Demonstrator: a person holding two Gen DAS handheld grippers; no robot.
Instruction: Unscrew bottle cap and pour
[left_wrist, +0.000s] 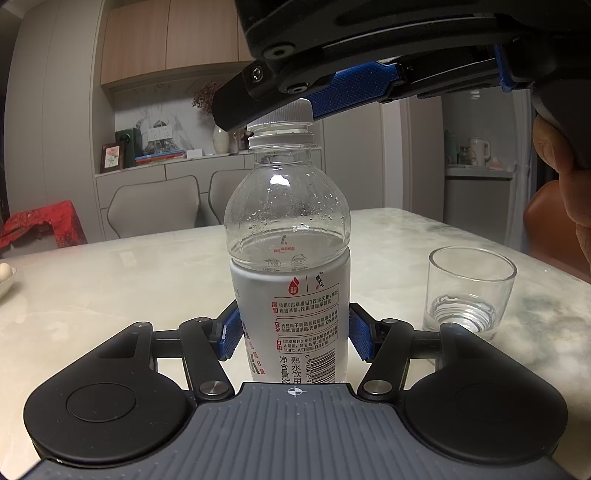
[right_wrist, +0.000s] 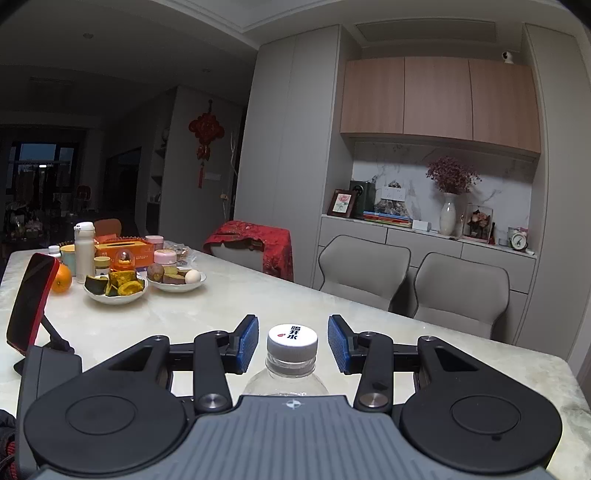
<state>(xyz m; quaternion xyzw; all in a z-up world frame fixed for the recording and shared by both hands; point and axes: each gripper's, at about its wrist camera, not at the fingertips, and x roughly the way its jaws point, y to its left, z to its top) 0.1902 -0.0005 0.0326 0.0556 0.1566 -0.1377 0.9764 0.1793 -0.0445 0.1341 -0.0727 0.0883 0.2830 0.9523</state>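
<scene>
- Two grippers in view, both working on one bottle (left_wrist: 290, 266) standing upright on the marble table (left_wrist: 110, 280).
- Left gripper (left_wrist: 293, 332): blue pads sit on either side of the bottle's white label, low on the body. The left pad (left_wrist: 232, 332) touches the label; the right pad (left_wrist: 360, 334) is at the label's edge, contact there not clear. Jaws are narrowed to the bottle's width.
- Right gripper (right_wrist: 292, 339): jaws apart, one pad on each side of the white cap (right_wrist: 293, 341), with a visible gap on both sides. No contact with the cap in the right wrist view.
- Left wrist view shows the right gripper (left_wrist: 295, 99) from below, its blue pad and black finger crossing just at the cap (left_wrist: 284, 114); whether they touch cannot be told from here.
- Cap is on the bottle neck.
- Bottle is clear, with droplets inside the upper part.
- Glass (left_wrist: 469, 291) stands on the table to the right of the bottle, near it but apart, upright.
- Plates of food (right_wrist: 118, 286) sit at the table's far end.
</scene>
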